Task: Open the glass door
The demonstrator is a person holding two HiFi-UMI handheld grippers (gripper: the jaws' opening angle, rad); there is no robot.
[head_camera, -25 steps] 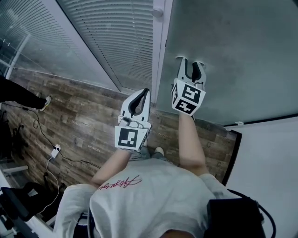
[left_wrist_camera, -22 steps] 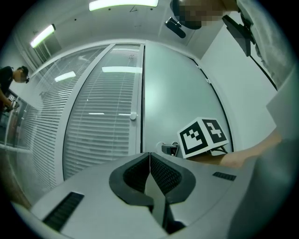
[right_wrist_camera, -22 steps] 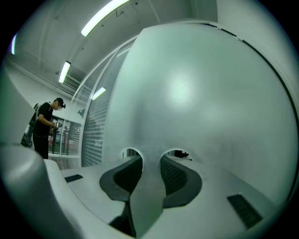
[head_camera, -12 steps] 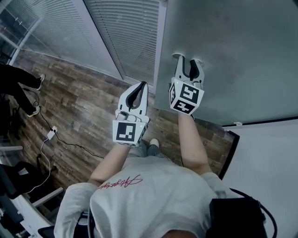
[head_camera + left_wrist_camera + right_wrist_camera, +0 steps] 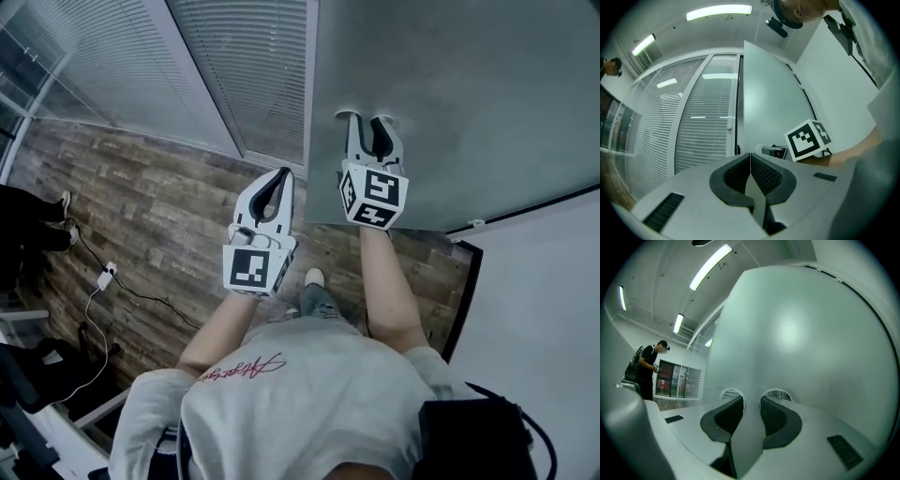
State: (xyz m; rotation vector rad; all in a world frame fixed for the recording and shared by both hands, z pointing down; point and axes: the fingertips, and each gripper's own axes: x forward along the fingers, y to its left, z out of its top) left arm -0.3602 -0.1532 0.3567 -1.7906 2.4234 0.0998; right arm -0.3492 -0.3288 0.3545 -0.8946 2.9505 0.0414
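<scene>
Under the person, floor (image 5: pixel 169 206): dark wood-look planks; a cable (image 5: pixel 141 292) trails across them to a white power strip (image 5: pixel 110 272).
Room: glazed partition with slatted blinds (image 5: pixel 253 66) to the left of the doorway, a white panel (image 5: pixel 544 309) to the right, strip lights (image 5: pixel 719 11) on the ceiling.
Glass door (image 5: pixel 469 94): frosted grey leaf, straight ahead of the right arm, its near edge beside the blinds.
Right gripper (image 5: pixel 367 118): held level, jaws apart with nothing between them, having just closed slightly. The tips are at the door face, meeting their own reflections in the right gripper view (image 5: pixel 751 401).
Left gripper (image 5: pixel 284 173): jaws together and empty, short of the door, aimed at its edge.
Cut off: the door's top and far side run out of frame, and a bystander in black (image 5: pixel 28 220) is clipped by the left edge.
Hard to make out: dark furniture at lower left; anything behind the frosted glass.
</scene>
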